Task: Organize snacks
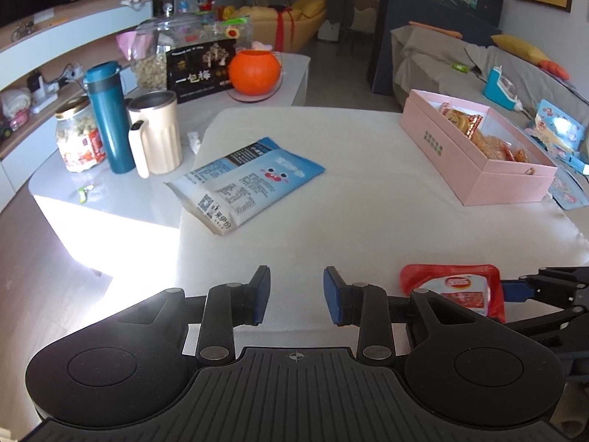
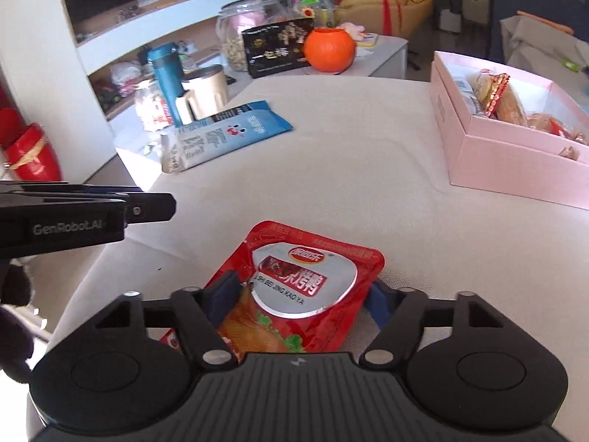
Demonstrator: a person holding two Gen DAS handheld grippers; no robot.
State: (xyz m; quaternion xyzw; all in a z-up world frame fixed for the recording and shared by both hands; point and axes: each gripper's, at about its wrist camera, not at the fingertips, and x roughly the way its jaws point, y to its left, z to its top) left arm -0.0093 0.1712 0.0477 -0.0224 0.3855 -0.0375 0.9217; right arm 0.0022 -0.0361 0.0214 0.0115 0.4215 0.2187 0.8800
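A cream cloth-covered table point(image 2: 349, 154) fills most of both views, and at its right edge stands the open pink box point(image 2: 508, 154), already holding several wrapped biscuits and cakes. Towards the upper left of the cloth lies a flat blue-and-white snack bag point(image 1: 243, 184) with a cartoon face, its long axis slanting from lower left to upper right; its printed panel is too small to read. The red snack pouch point(image 2: 309, 287) lies at the bottom centre of the right wrist view, directly between the pads of the right gripper point(image 2: 298, 298), its long axis running away from the camera. The pads flank its sides and look to be touching the wrapper, though whether they truly pinch it I cannot tell. The box lies up and to the right of the pouch, so the right hand is much the nearer for the carry. The left gripper point(image 1: 296, 296) hangs empty above bare cloth, jaws parted. The pouch's silver label reads "SHI BEI JING KAO YA"; the left gripper's side carries "GenRobot.AI".
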